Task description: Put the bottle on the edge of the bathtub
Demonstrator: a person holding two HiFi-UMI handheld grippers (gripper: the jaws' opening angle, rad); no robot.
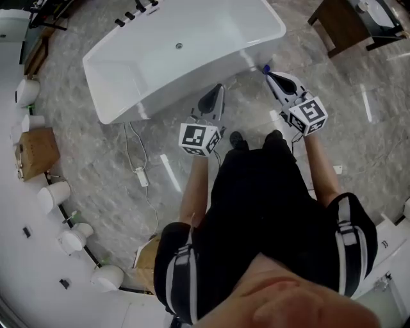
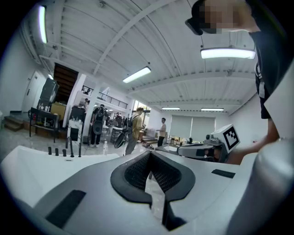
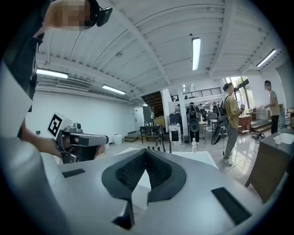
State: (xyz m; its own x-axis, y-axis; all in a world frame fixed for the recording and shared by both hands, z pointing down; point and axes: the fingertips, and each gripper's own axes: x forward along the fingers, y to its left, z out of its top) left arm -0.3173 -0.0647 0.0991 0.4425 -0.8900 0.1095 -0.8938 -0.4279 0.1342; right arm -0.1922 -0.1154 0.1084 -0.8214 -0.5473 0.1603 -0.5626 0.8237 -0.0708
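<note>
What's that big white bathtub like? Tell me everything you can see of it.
The white freestanding bathtub looks like glossy acrylic or ceramic, long with rounded corners and sloping walls. Its inside appears bare, with a small round metal drain in the bottom. Black tap fittings stand on its far rim. It sits upright on the grey marbled floor.

My left gripper (image 2: 150, 158) has a smooth, matt grey plastic shell. Its pads (image 2: 137, 172) are black with a fine ribbed, rubbery-looking face. My right gripper (image 3: 146, 156) is made the same way. Ahead of both, the bathtub (image 1: 186, 51) is glossy white and smooth (acrylic or ceramic, I cannot tell). Under the grippers the floor (image 1: 109, 211) is polished grey stone-look tile, shiny with streaks of reflected light. Beyond the right gripper stands dark brown wooden furniture (image 1: 339, 25).
</note>
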